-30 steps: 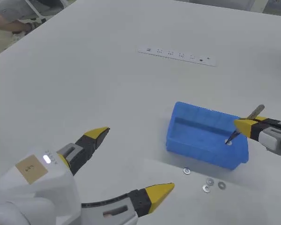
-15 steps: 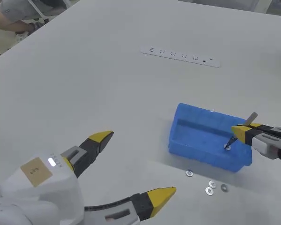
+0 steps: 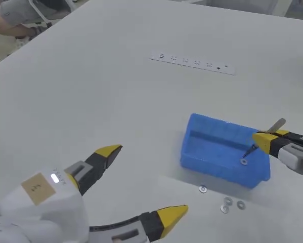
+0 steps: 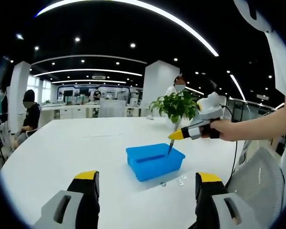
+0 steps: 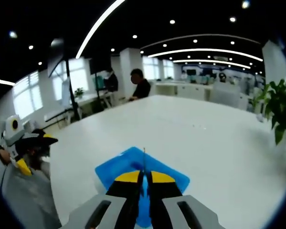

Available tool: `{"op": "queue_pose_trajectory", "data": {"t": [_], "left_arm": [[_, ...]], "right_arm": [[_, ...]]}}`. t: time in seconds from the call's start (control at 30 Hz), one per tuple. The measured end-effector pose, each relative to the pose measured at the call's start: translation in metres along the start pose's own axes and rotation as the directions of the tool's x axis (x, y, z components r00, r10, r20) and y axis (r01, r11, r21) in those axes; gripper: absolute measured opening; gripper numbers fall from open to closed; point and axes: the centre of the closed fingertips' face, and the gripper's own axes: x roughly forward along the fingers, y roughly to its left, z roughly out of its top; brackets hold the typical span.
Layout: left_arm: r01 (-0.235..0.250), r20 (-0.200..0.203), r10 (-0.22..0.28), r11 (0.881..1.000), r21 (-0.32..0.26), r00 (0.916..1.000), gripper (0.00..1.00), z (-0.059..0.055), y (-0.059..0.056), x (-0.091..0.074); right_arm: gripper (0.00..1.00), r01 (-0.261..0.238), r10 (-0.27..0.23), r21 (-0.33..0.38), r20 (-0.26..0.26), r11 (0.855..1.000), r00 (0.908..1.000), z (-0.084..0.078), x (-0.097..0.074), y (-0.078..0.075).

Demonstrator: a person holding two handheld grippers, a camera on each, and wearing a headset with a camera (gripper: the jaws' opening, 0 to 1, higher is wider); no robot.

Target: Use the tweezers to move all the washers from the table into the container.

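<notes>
white table [image 3: 90,76] in an open office carries everything. at the left, the left gripper [image 3: 143,181] hovers low over the table with its jaws spread wide and nothing between them. far ahead of these jaws lies a flat white power strip [image 3: 191,63]. ahead of them and to the right stands the blue container [image 3: 217,152], open on top. one washer [image 3: 244,162] lies on its floor, just under the tips of the tweezers [image 3: 251,149]; i cannot tell if the tips touch it. on the table, just outside the container's near wall, lie a single washer [image 3: 203,189] and a group of three washers [image 3: 224,208] close together. at the right, the right gripper [image 3: 265,137] has its jaws pressed together on the tweezers, which point down from the jaw tips into the container, near its right end.
</notes>
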Motion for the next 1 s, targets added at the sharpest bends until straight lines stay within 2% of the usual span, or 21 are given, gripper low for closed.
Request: {"op": "queue_pose_trajectory", "data": {"t": [0.13, 0.2, 0.33, 0.37, 0.47, 0.6, 0.73, 0.9, 1.0], "left_arm": [[0.005, 0.009, -0.005, 1.0, -0.004, 0.9999, 0.83, 0.002, -0.001, 0.0], [0.001, -0.001, -0.002, 1.0, -0.006, 1.0, 0.83, 0.0, 0.0, -0.001], [0.006, -0.006, -0.006, 1.0, -0.002, 1.0, 0.82, -0.001, -0.002, 0.0], [0.005, -0.007, -0.005, 1.0, 0.0, 1.0, 0.82, -0.001, -0.001, 0.0], [0.006, -0.006, -0.006, 1.0, -0.002, 1.0, 0.82, -0.001, -0.001, 0.0], [0.01, -0.012, -0.01, 1.0, -0.001, 0.9999, 0.81, -0.002, -0.002, 0.0], [0.015, -0.023, -0.014, 1.0, 0.004, 0.9996, 0.8, -0.004, -0.003, 0.001], [0.014, -0.027, -0.014, 1.0, 0.004, 0.9995, 0.79, -0.005, -0.002, 0.001], [0.014, -0.028, -0.014, 1.0, 0.006, 0.9995, 0.79, -0.005, -0.002, 0.001]], "right_arm": [[0.02, -0.05, 0.049, 0.016, 0.046, 0.999, 0.9977, 0.009, -0.016, 0.025], [0.02, -0.073, 0.072, 0.021, 0.048, 0.997, 0.9962, 0.007, -0.022, 0.035], [0.02, -0.092, 0.091, 0.043, 0.03, 0.995, 0.9954, -0.006, -0.03, 0.048], [0.02, -0.089, 0.088, 0.051, 0.013, 0.995, 0.996, -0.015, -0.03, 0.049], [0.02, -0.056, 0.061, 0.087, -0.05, 0.995, 0.9969, -0.046, -0.03, 0.042], [0.02, -0.03, 0.042, 0.132, -0.088, 0.991, 0.9952, -0.071, -0.027, 0.033], [0.03, -0.019, 0.034, 0.166, -0.092, 0.986, 0.9952, -0.08, -0.026, 0.031], [0.03, -0.013, 0.026, 0.178, -0.075, 0.984, 0.9968, -0.078, -0.024, 0.03], [0.03, -0.008, 0.021, 0.159, -0.082, 0.987, 0.9964, -0.077, -0.023, 0.028]]}}
